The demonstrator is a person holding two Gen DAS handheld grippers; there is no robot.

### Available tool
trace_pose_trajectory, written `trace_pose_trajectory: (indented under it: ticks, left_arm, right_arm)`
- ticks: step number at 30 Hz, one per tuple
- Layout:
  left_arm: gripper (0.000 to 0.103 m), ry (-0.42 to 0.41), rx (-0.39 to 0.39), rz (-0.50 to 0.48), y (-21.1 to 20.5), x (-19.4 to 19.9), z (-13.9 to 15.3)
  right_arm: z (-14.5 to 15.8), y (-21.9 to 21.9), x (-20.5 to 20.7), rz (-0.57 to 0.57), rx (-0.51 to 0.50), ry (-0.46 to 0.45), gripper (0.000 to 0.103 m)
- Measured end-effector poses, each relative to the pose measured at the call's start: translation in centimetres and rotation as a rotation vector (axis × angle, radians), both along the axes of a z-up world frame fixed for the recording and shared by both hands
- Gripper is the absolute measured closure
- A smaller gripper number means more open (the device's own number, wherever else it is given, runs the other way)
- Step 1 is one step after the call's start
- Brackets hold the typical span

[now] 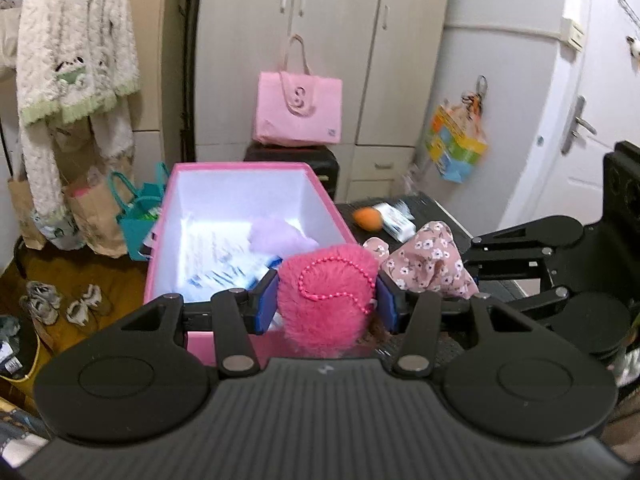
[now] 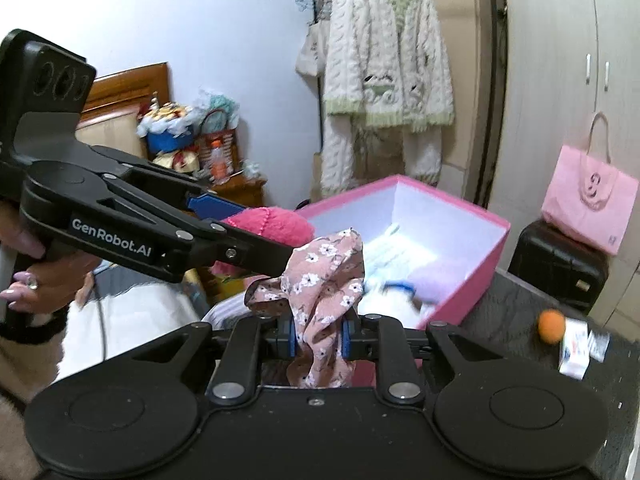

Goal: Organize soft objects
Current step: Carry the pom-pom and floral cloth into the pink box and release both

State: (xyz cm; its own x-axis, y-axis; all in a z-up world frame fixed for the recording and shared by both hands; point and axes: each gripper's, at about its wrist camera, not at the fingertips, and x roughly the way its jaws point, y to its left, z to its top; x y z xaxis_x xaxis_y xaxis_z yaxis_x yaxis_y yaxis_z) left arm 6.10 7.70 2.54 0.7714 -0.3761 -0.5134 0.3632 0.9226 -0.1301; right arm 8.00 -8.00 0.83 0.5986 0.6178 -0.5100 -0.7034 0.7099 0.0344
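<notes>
Beside the pink box [image 1: 320,196], each hand-held gripper clamps its load: left [image 1: 326,300] pink pompom [image 1: 328,300], right [image 2: 319,338] floral cloth [image 2: 320,280]; probably release only once well above the opening.

A dark, speckled tabletop [image 2: 520,320] carries the things. Directly on it lie a small orange ball [image 2: 551,326] and, just beside it, a white carton with blue and red print [image 2: 576,350]. The open pink box with a white lining [image 1: 320,204] appears to stand at the table's edge; its base is hidden. In the left wrist view the ball [image 1: 367,217] lies touching the carton [image 1: 396,222], to the right of the box.
</notes>
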Motion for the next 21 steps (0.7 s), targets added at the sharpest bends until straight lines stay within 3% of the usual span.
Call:
trace_pose_trajectory:
  ticks: [9,21]
  left_arm:
    - [0.054,0.025,-0.011,0.059,1.5,6.5,-0.9]
    - [0.054,0.172,-0.009,0.106,2.4,14.3,-4.6]
  right_arm:
    - [-0.1,2.8,6.1,-0.064,-0.007,0.050,0.077]
    - [-2.8,5.7,13.9,-0.064,-0.133,0.173,0.077]
